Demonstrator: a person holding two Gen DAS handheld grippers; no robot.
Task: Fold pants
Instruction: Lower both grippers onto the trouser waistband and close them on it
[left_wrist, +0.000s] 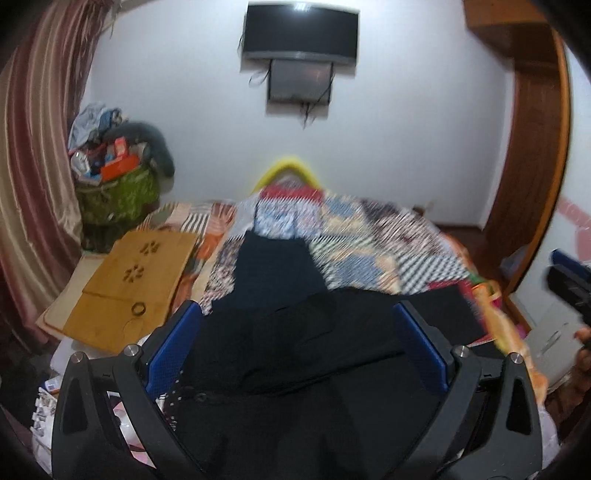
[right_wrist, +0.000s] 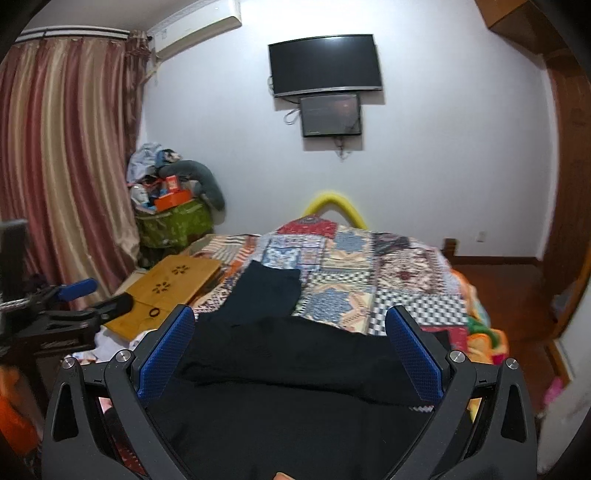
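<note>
We hold the left hand-held gripper (left_wrist: 295, 343) and the right hand-held gripper (right_wrist: 290, 347) released, jaws spread wide and grasping nothing, above the black pants (right_wrist: 280, 354). The pants lie on the bed (right_wrist: 399, 280), waist end nearest us, one leg reaching toward the far wall over the patchwork quilt. Risk, in our judgement: the dark cloth hides seams and edges, so a jaw may pinch a single layer or catch the quilt beneath, skewing the fold. The left view is blurred. No brand, label or writing can be read.
</note>
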